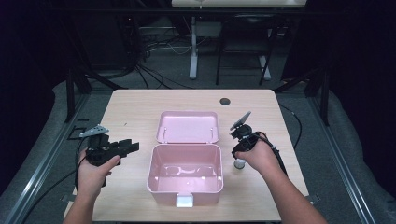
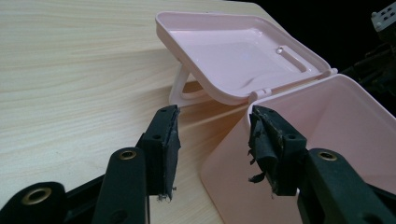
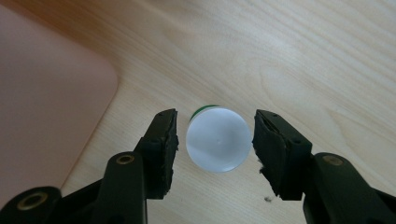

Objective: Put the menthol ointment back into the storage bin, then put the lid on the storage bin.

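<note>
1. Wood-grain table (image 1: 135,107) under dim studio light carries an open pink box (image 1: 185,173), its lid (image 1: 188,126) thrown back and resting behind it.
2. Just right of the box stands a small bottle (image 1: 240,164) with a white cap, a sliver of green showing beneath the cap in the right gripper view (image 3: 217,139).
3. Pointing down over that bottle, the right gripper (image 3: 216,140) has its jaws wide, one on each side of the cap with a gap at both pads; nothing is gripped yet.
4. At the box's left, the left gripper (image 1: 129,147) hovers level, jaws wide and empty; in its own view the box's near corner (image 2: 261,154) sits just beyond the right pad.
5. Judged step: picking up the bottle, likely for the box.
6. To do it well, the right gripper should sink a little further so the pads meet the bottle's side below the cap top, stay centred, then close squarely; an off-centre squeeze could tip or roll so small and smooth a thing.
7. Meanwhile the left gripper could steady the box, which looks light and apt to slide.
</note>
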Action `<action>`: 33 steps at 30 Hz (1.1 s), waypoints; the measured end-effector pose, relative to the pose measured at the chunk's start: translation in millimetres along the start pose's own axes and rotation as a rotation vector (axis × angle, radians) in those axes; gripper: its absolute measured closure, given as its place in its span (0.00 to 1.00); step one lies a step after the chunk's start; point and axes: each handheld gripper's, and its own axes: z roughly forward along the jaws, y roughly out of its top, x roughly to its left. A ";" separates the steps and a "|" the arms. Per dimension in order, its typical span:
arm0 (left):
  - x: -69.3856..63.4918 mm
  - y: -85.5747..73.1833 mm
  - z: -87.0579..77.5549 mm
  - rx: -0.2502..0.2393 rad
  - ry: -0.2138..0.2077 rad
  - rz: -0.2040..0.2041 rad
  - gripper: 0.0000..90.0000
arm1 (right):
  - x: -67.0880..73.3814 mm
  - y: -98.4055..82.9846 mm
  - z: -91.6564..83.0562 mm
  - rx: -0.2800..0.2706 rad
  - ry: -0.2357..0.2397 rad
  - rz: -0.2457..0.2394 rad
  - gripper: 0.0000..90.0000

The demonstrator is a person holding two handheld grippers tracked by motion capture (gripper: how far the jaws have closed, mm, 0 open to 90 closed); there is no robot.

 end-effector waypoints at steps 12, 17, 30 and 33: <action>-0.4 0.2 -1.3 0.000 -0.005 0.000 0.58 | -0.3 1.1 10.2 0.064 -0.023 -0.002 0.54; 0.7 -0.2 -3.3 -0.005 -0.003 -0.003 0.58 | -1.0 1.1 14.8 0.079 -0.020 0.003 0.54; 0.6 -0.3 -2.6 -0.005 -0.002 -0.008 0.57 | 0.1 1.2 19.8 0.084 -0.028 0.000 0.54; 1.2 -0.2 -3.4 -0.008 -0.003 -0.009 0.57 | 0.5 2.1 19.9 0.105 -0.031 0.008 0.55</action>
